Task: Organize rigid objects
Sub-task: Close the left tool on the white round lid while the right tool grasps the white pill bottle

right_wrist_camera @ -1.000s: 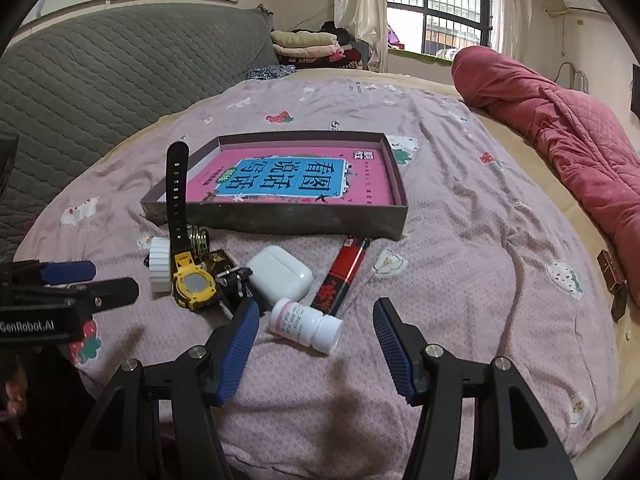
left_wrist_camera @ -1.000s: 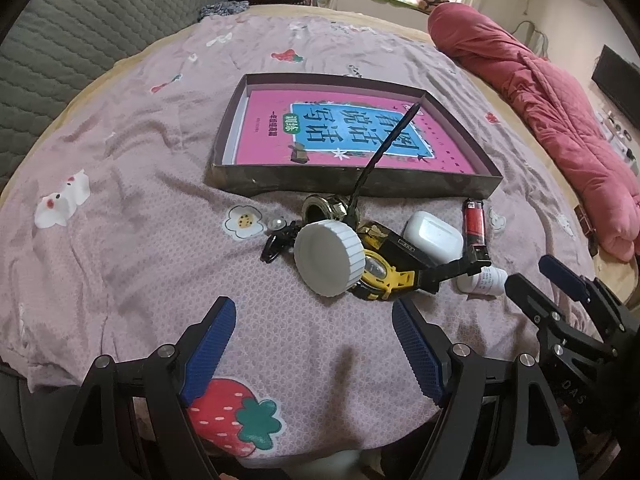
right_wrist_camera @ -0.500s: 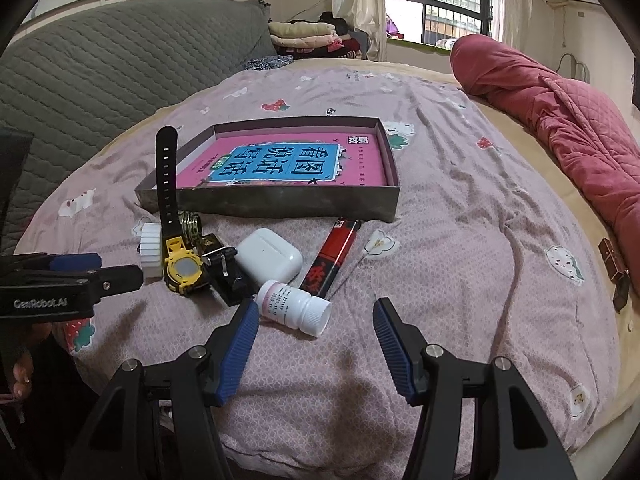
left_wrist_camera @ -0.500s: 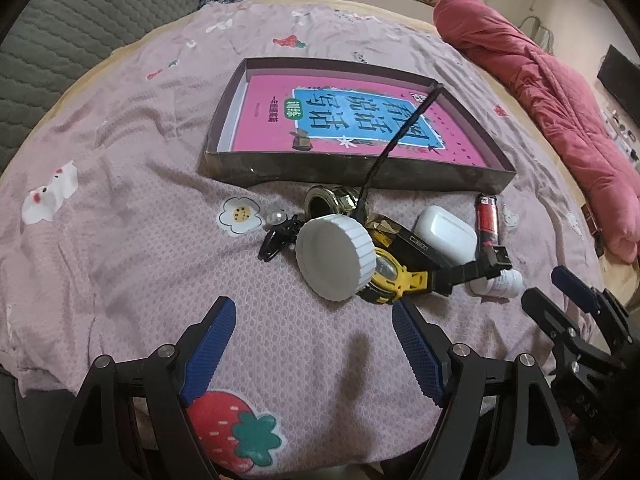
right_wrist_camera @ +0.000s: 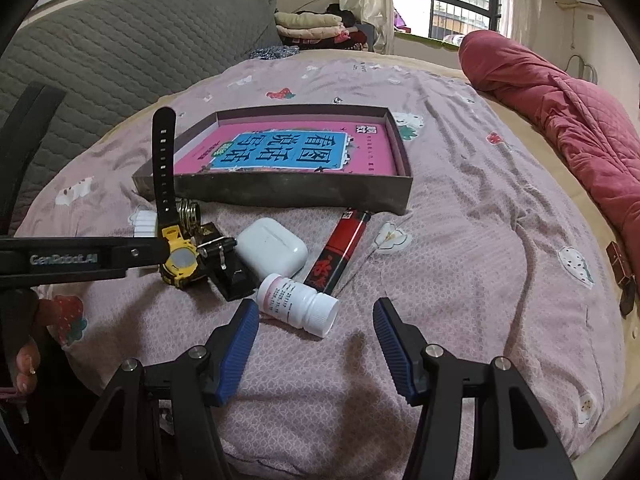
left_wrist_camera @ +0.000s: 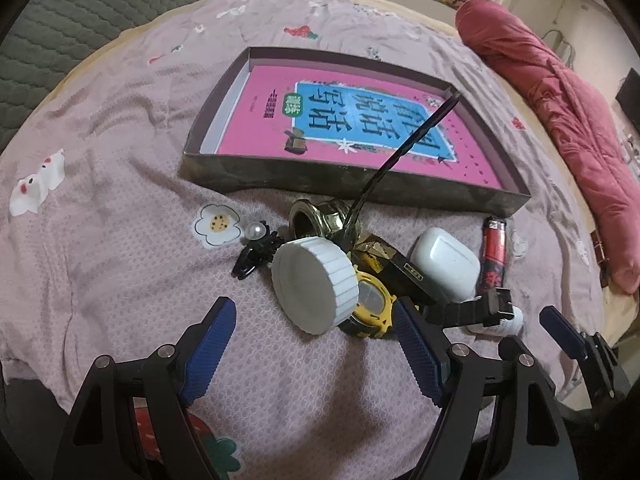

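The loose rigid objects lie in a tight cluster on the bed (right_wrist_camera: 460, 208), near its front edge, just in front of the shallow dark box (right_wrist_camera: 280, 192) that holds a pink and blue book (right_wrist_camera: 288, 148). At the left of the cluster a white ribbed cap (left_wrist_camera: 316, 284) leans on its edge against a yellow wristwatch (left_wrist_camera: 372, 306). One black strap of the watch stands upright in front of the box wall. A brass fitting (left_wrist_camera: 312, 220) sits behind the cap, and a black clip (left_wrist_camera: 256, 254) with a pearl bead (left_wrist_camera: 255, 231) lies to the cap's left. A small black and gold item touches the watch; its type cannot be determined.

A white earbud case (right_wrist_camera: 272, 252) lies to the right of the watch. A red lighter (right_wrist_camera: 340, 248) lies beside it, its far end near the box wall. A small white pill bottle (right_wrist_camera: 298, 304) lies on its side nearest the front edge, cap toward the right.

The left gripper (left_wrist_camera: 316, 350) hovers just in front of the cap and watch. Its blue-padded fingers (left_wrist_camera: 208, 348) are spread and hold nothing. The right gripper (right_wrist_camera: 314, 344) hovers just in front of the pill bottle, its fingers (right_wrist_camera: 394, 346) likewise spread and empty. A rolled red quilt (right_wrist_camera: 560, 120) lies along the right edge of the bed. Folded clothes (right_wrist_camera: 312, 28) are stacked beyond the far edge.
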